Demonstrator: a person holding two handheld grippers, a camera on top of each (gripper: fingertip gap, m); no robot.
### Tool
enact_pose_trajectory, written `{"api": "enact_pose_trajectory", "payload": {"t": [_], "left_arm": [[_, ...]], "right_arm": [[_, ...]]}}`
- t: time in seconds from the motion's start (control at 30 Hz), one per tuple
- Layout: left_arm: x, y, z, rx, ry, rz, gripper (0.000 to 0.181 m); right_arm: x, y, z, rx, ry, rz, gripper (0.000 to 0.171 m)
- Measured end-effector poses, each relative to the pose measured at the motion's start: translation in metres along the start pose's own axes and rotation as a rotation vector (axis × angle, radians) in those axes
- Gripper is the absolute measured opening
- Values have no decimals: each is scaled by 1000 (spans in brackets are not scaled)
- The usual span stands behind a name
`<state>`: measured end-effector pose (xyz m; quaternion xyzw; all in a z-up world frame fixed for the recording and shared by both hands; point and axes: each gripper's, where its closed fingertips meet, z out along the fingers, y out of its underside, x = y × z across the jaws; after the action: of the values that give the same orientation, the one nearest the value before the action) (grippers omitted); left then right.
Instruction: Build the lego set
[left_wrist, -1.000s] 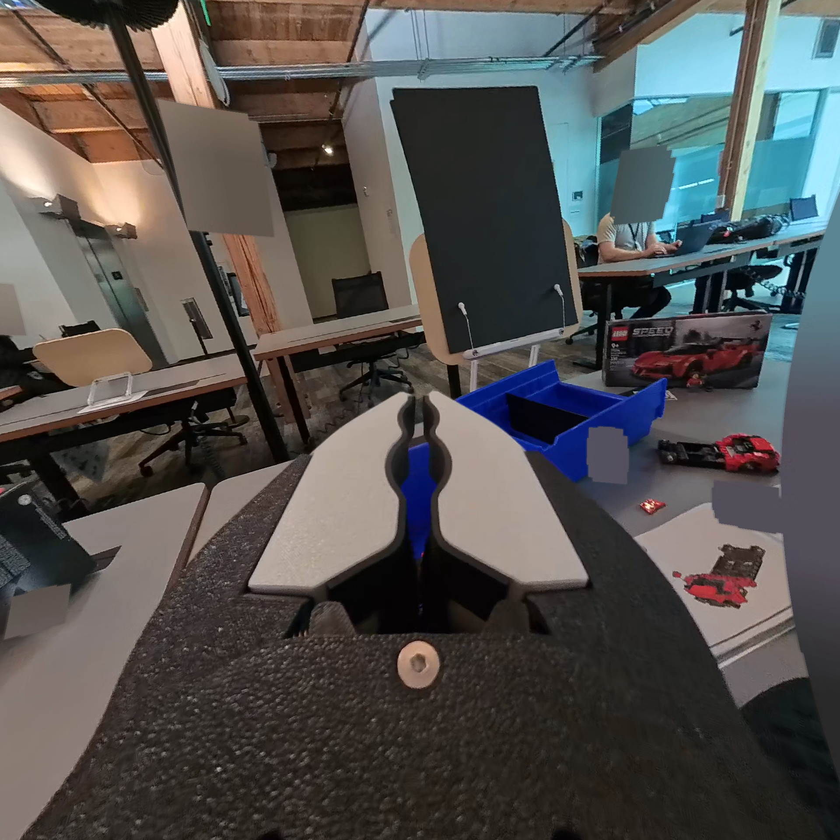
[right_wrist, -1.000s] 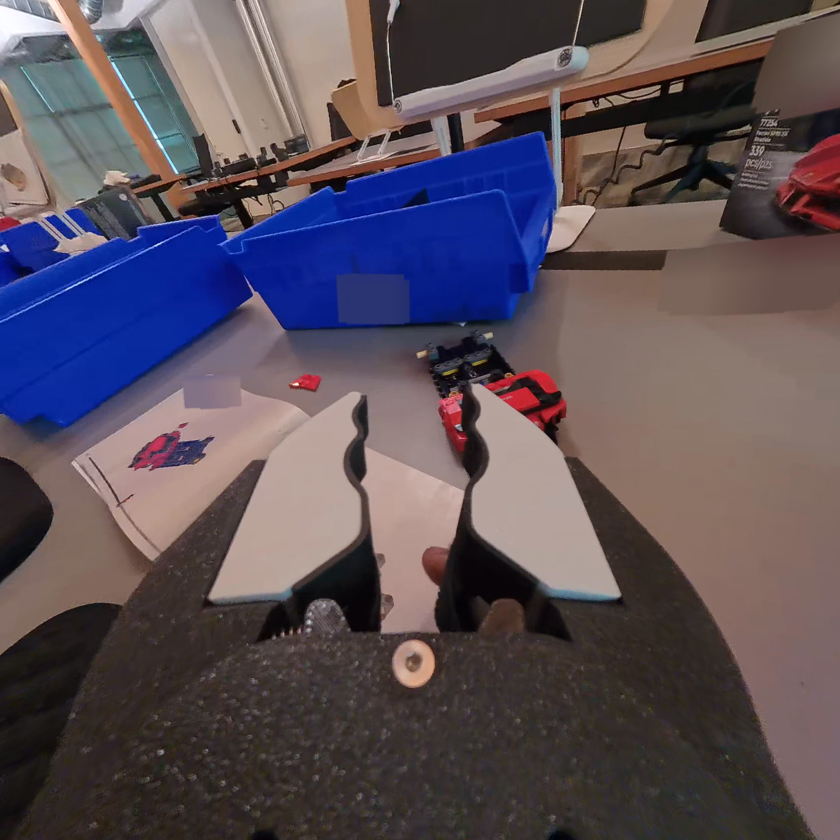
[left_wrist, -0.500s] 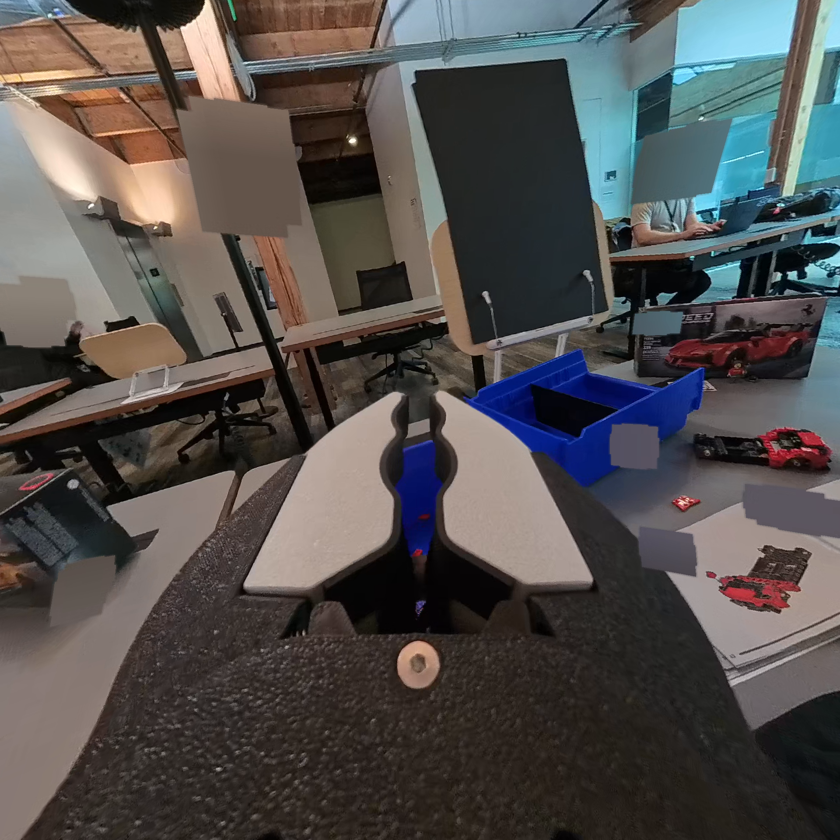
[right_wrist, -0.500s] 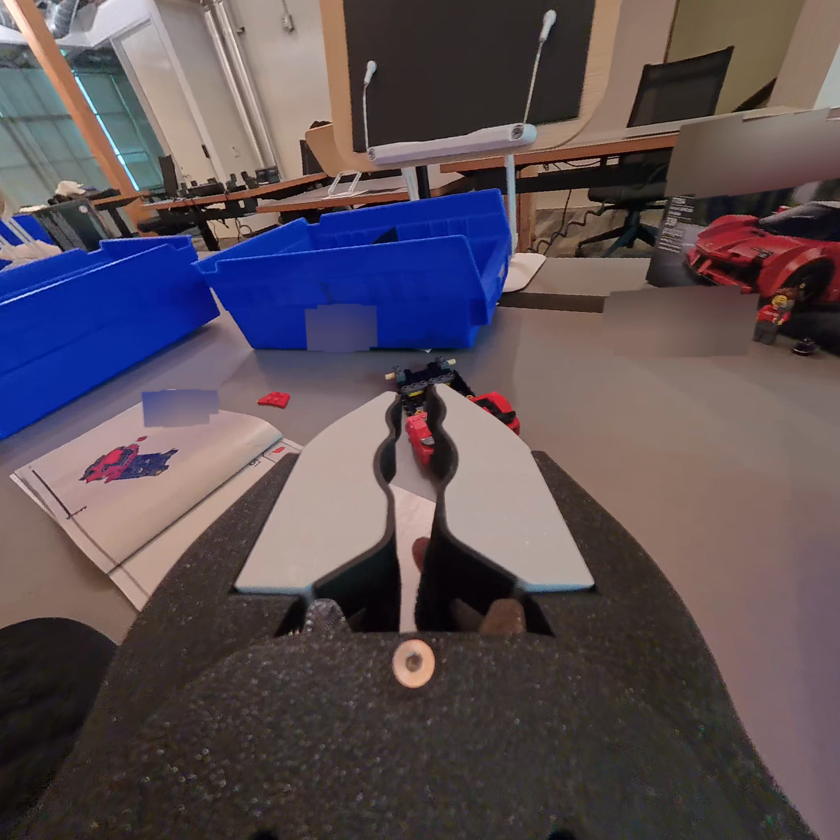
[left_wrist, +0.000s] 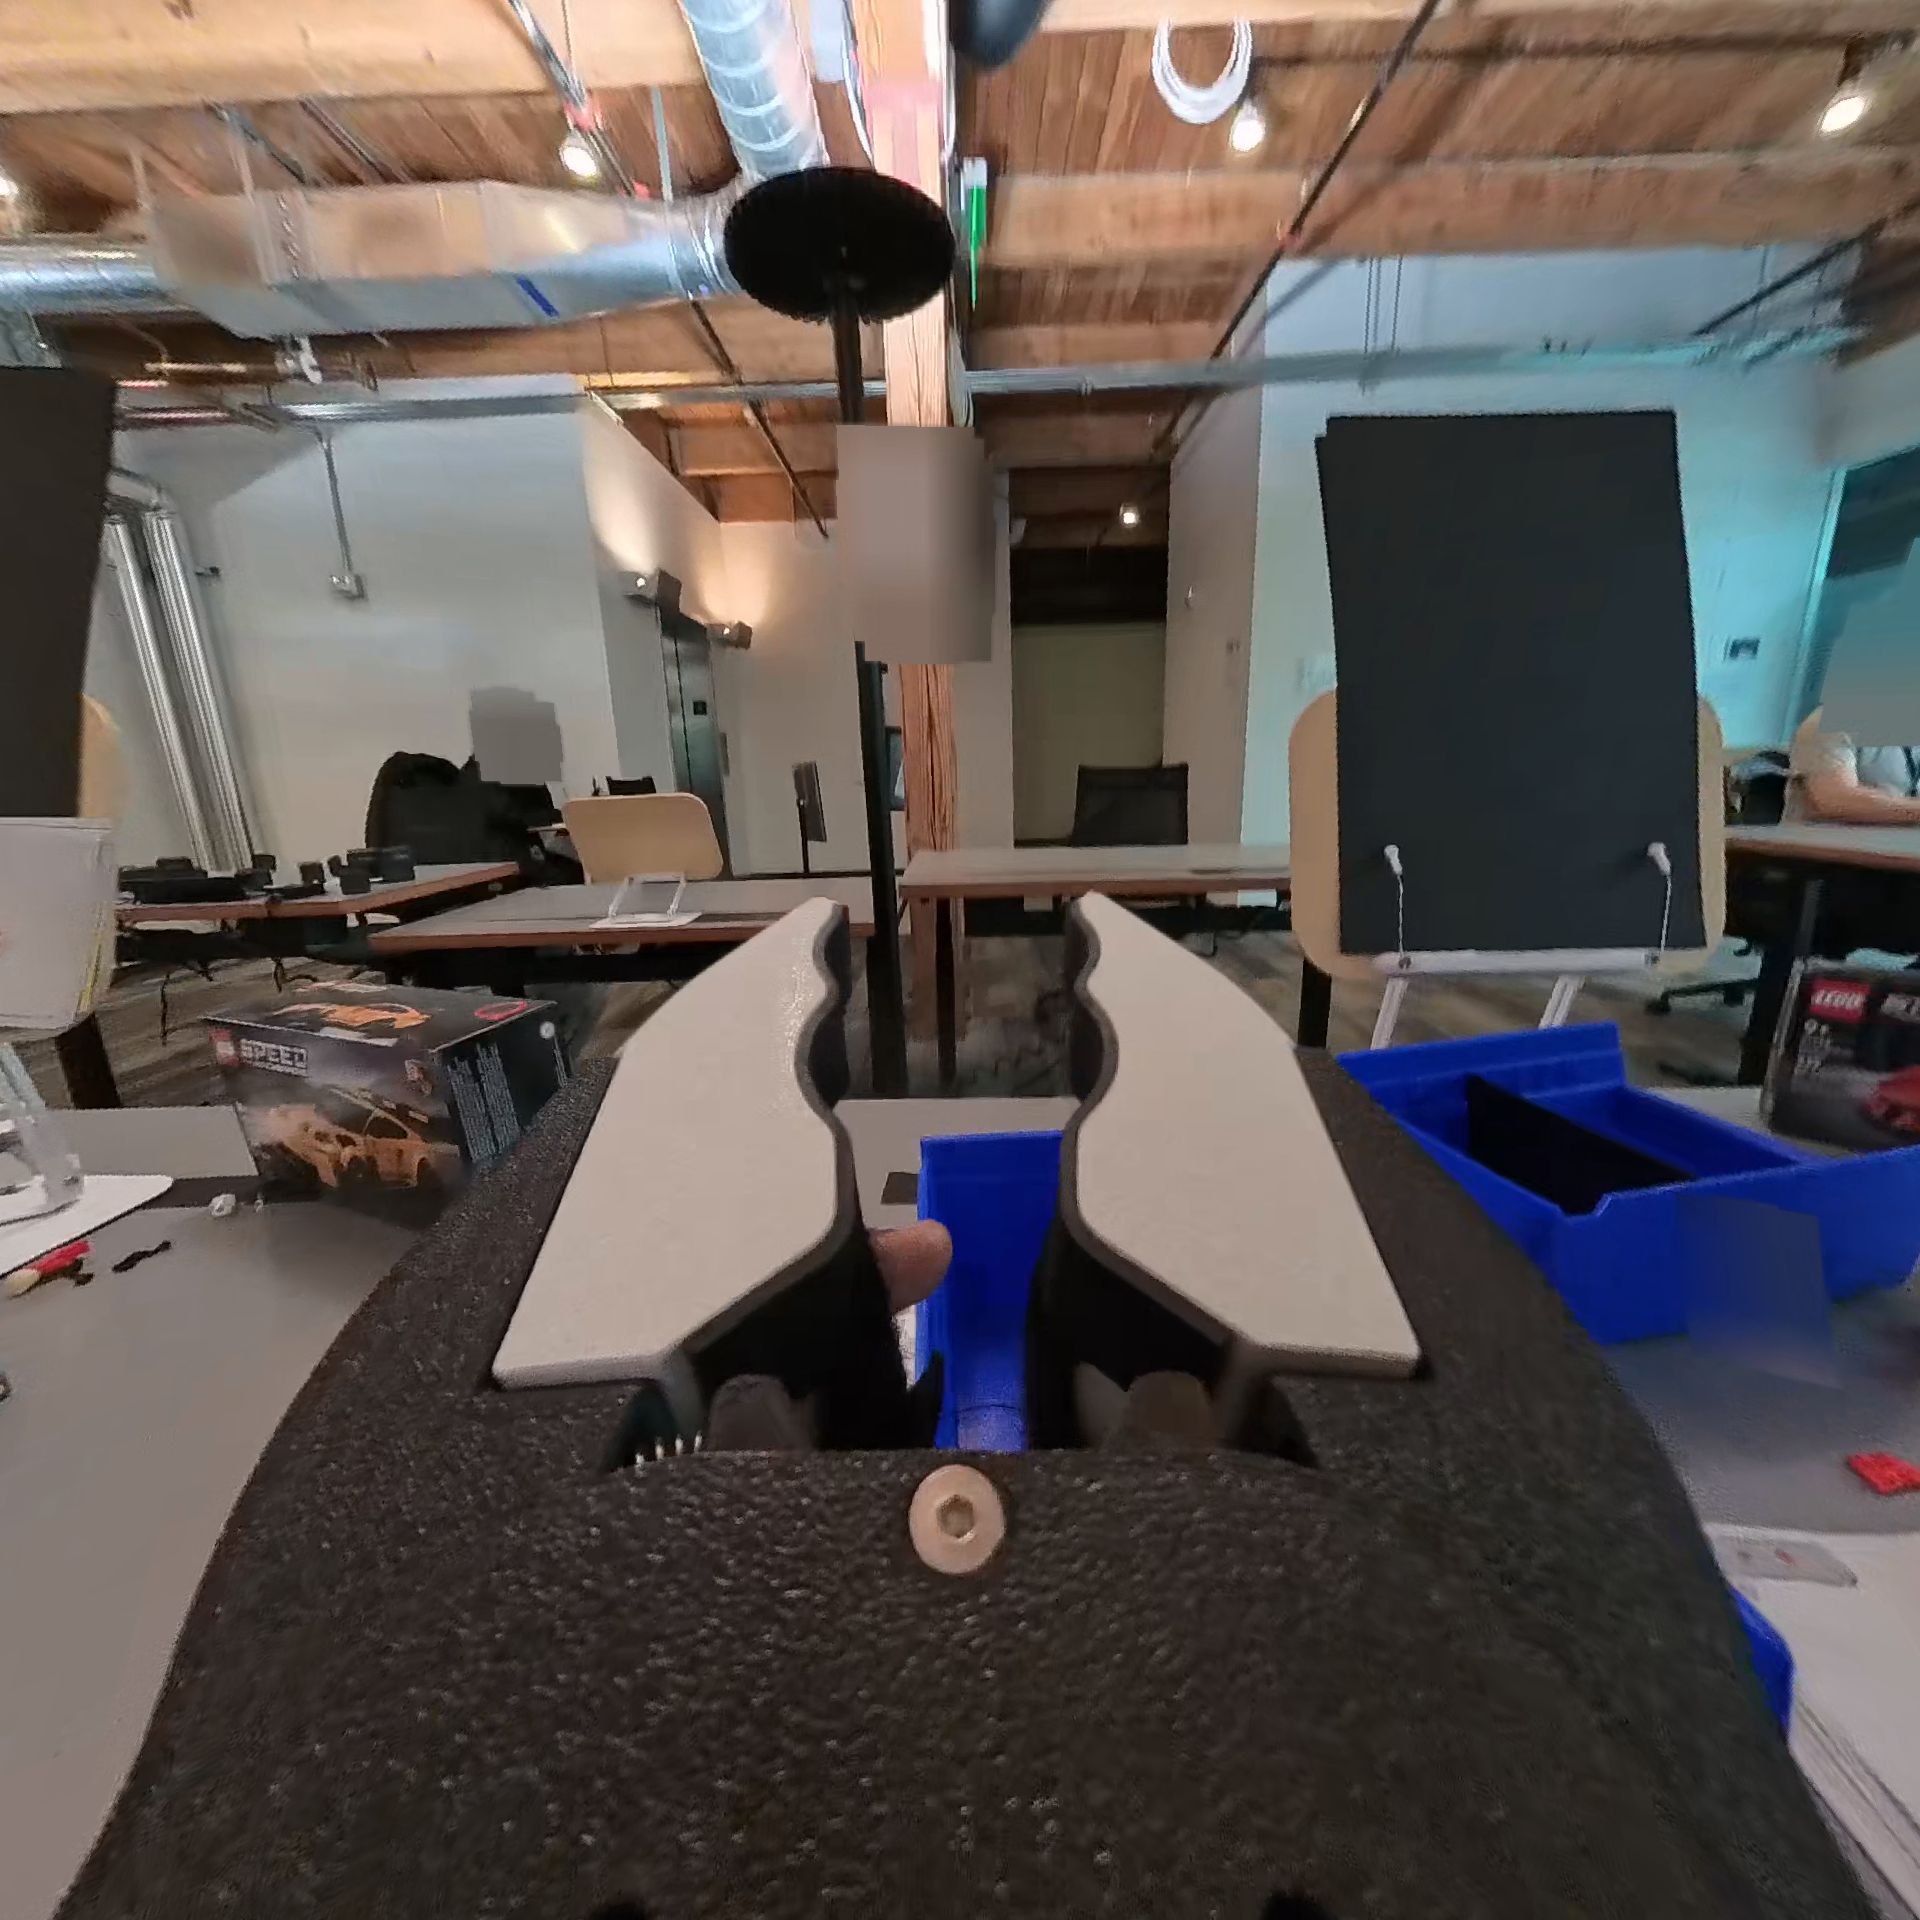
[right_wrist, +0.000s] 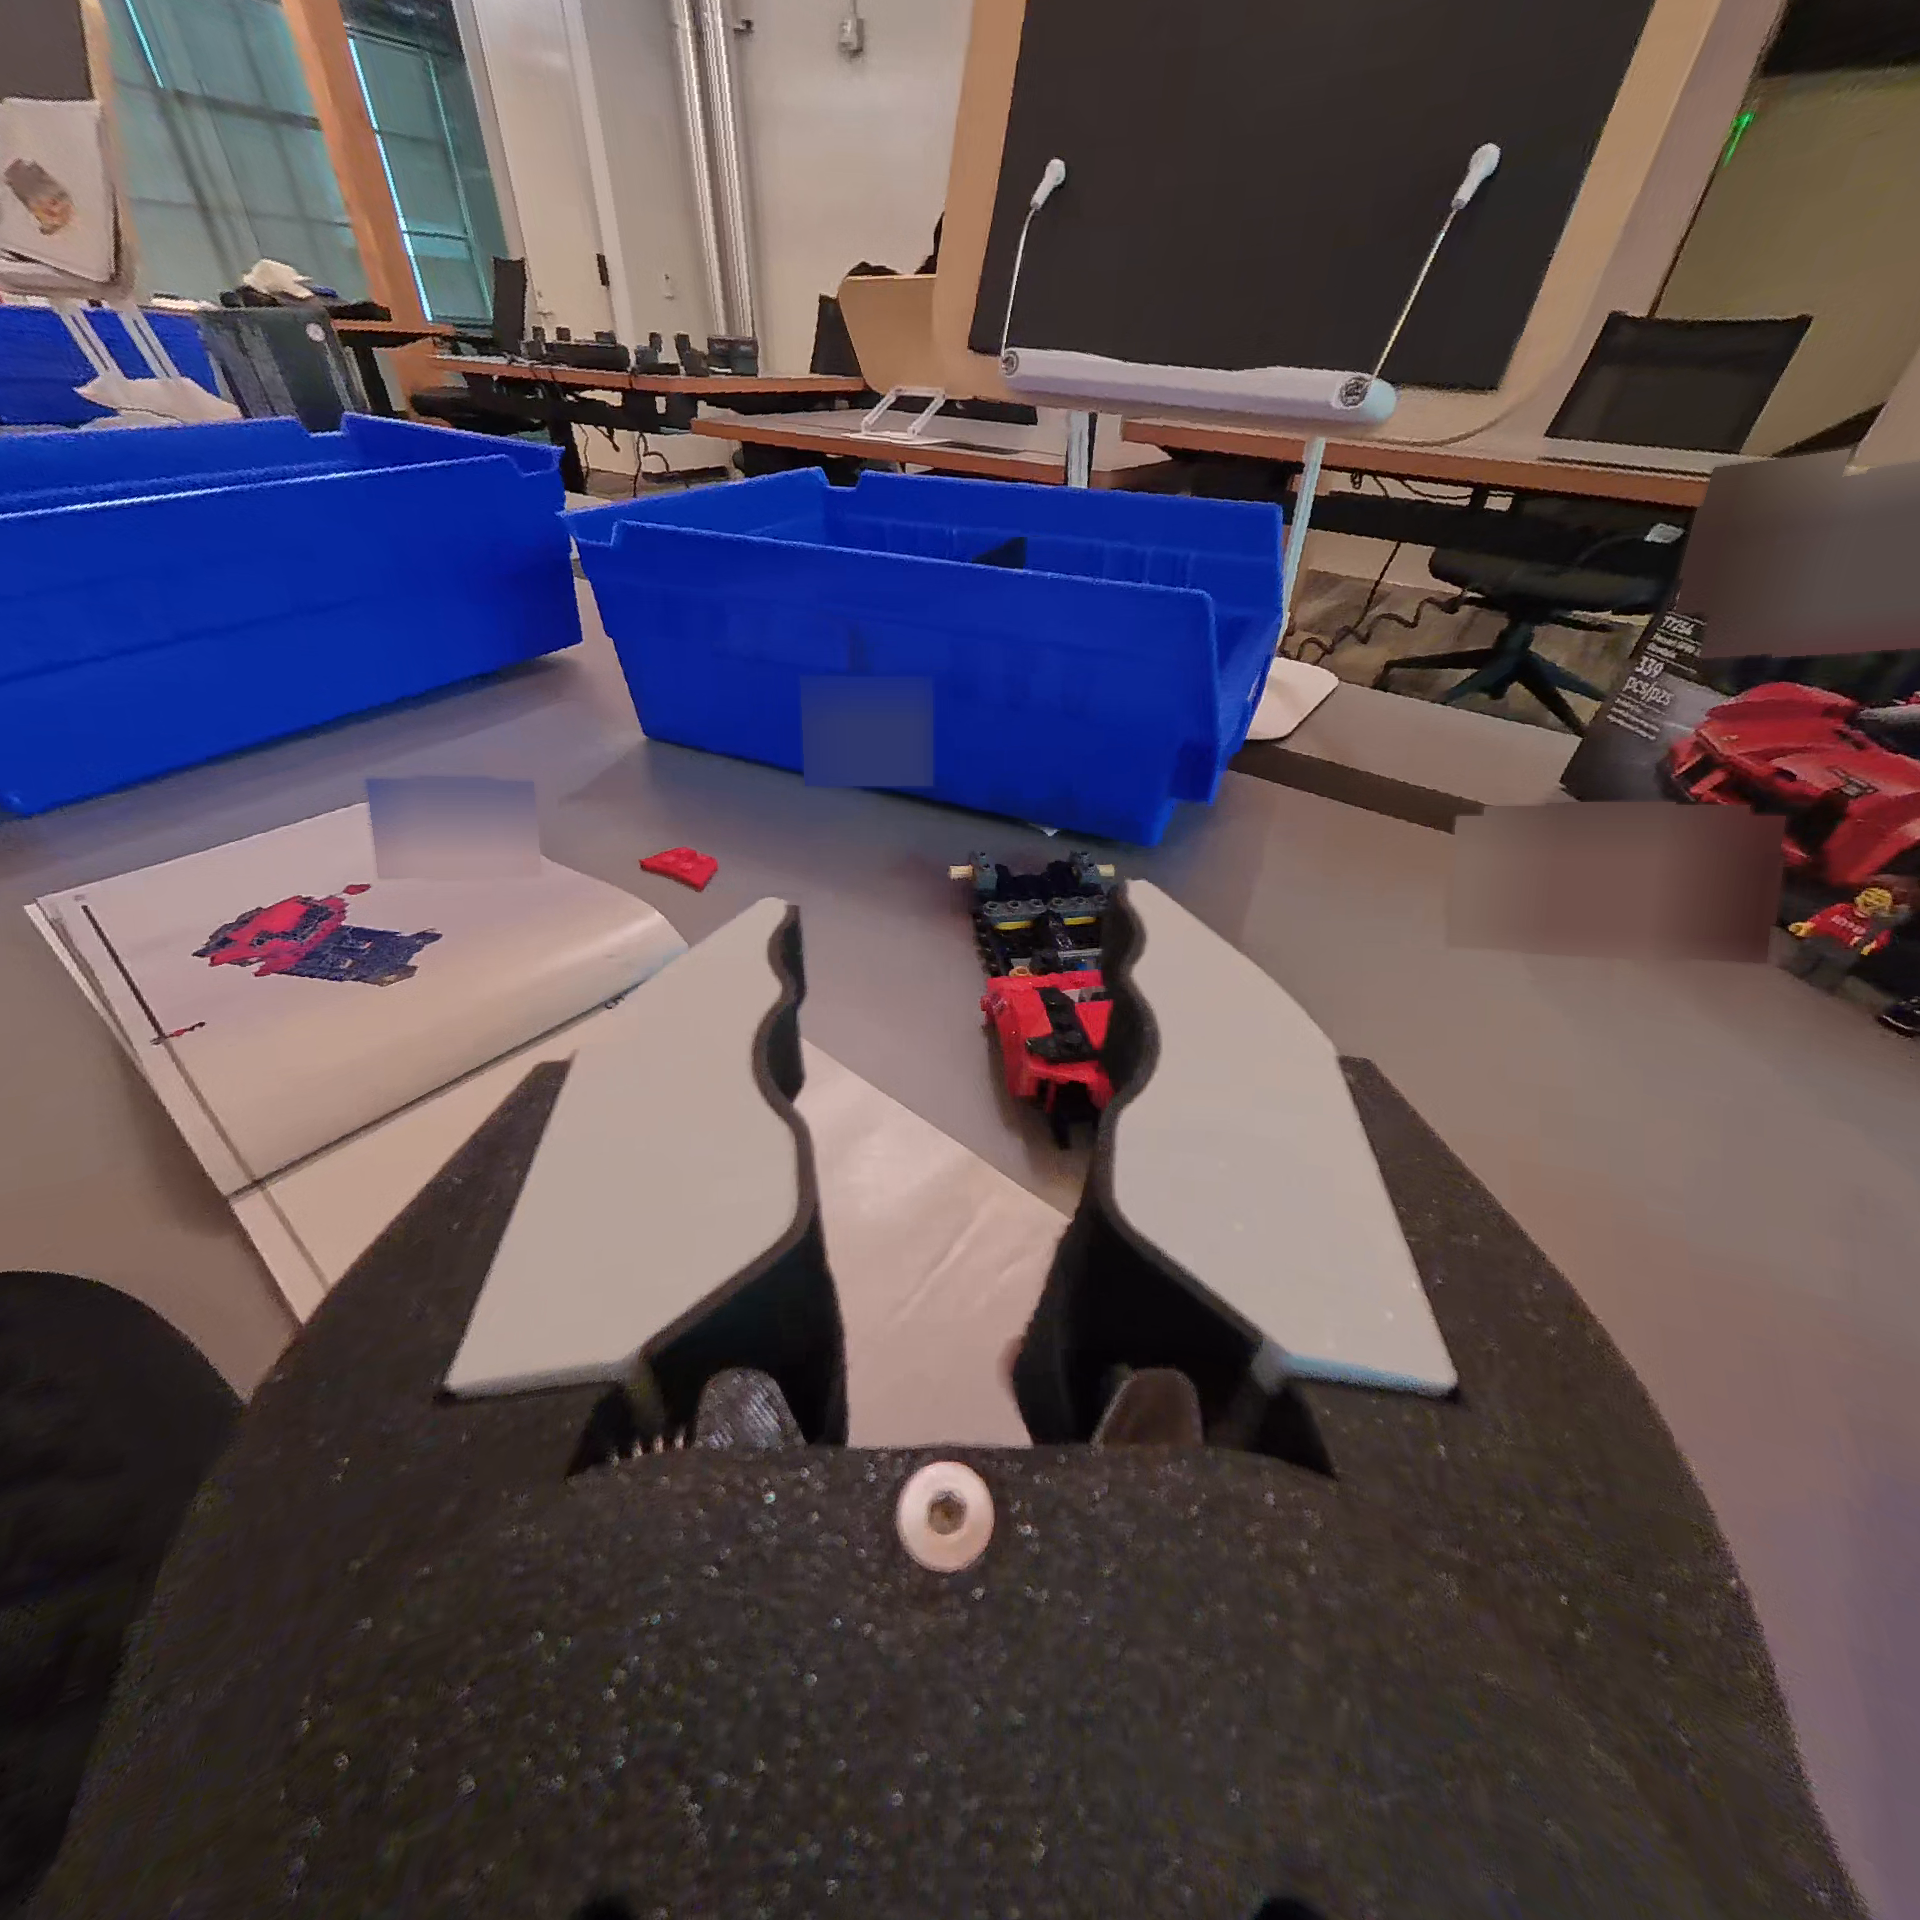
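A part-built red and black lego car (right_wrist: 1044, 987) lies on the grey table (right_wrist: 1507, 1122), just left of my right gripper's right finger. My right gripper (right_wrist: 961, 914) is open and empty, low over the table, with the car between its fingertips. A loose red piece (right_wrist: 678, 865) lies left of the car, also showing in the left wrist view (left_wrist: 1883, 1470). An open instruction booklet (right_wrist: 343, 997) lies at the left. My left gripper (left_wrist: 956, 914) is open and empty, raised above a blue bin (left_wrist: 987, 1236).
A blue bin (right_wrist: 935, 665) stands behind the car and another blue bin (right_wrist: 260, 603) to its left. A red-car lego box (right_wrist: 1787, 748) stands at right. A black board on a stand (left_wrist: 1507, 686) and an orange-car box (left_wrist: 384, 1091) stand farther off. My hands' fingertips stand some 60 cm from each other. Between my right fingertips and the loose red piece (right_wrist: 678, 865) there is roughly 20 cm.
Both grippers have opened from nearly shut. The left one has swung left and tilted up. The right one has moved closer to the lego car.
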<state>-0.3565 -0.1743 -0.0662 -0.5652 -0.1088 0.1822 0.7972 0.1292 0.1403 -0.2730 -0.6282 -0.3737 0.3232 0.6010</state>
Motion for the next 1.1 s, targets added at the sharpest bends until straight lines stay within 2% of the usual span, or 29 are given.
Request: {"api": "enact_pose_trajectory", "payload": {"t": [0.1, 0.2, 0.23, 0.3, 0.43, 0.53, 0.67, 0.73, 0.77, 0.8, 0.87, 0.93, 1.1], "left_arm": [[-13, -5, -7, 28, -37, -36, 48], [-29, -8, -11, 51, -102, -71, 85], [-32, -10, -12, 59, -117, -78, 91], [-37, -13, -15, 81, -134, -93, 98], [-35, -19, -15, 126, -112, -118, 98], [-25, -22, -14, 143, -61, -119, 86], [-6, -26, -15, 168, 42, -113, 49], [1, -25, -14, 151, 88, -122, 30], [4, -22, -14, 126, 110, -114, 9], [7, -18, -13, 93, 126, -100, 4], [9, -11, -11, 41, 123, -73, 0], [11, -9, -10, 16, 118, -43, 0], [11, -6, -12, -2, 129, -23, 0]], "right_arm": [[-6, 3, 5, -46, -22, -40, 70], [-6, -1, 5, -30, 4, -80, 73], [-4, -3, 4, -18, 18, -78, 72], [2, -5, 0, 9, 43, -56, 68], [5, -4, -6, 39, 54, -13, 59], [1, -2, -3, 21, 44, -39, 53], [-2, 1, -1, -1, 35, -61, 49], [-2, 1, -1, -7, 39, -59, 34], [-3, 2, -1, -9, 26, -52, 18], [-3, 2, 1, -24, 17, -31, 9], [-12, 1, 14, -107, -32, 29, 7], [-40, -15, 33, -186, -142, 17, 10], [-143, -81, 89, -316, -498, -181, 28]]}}
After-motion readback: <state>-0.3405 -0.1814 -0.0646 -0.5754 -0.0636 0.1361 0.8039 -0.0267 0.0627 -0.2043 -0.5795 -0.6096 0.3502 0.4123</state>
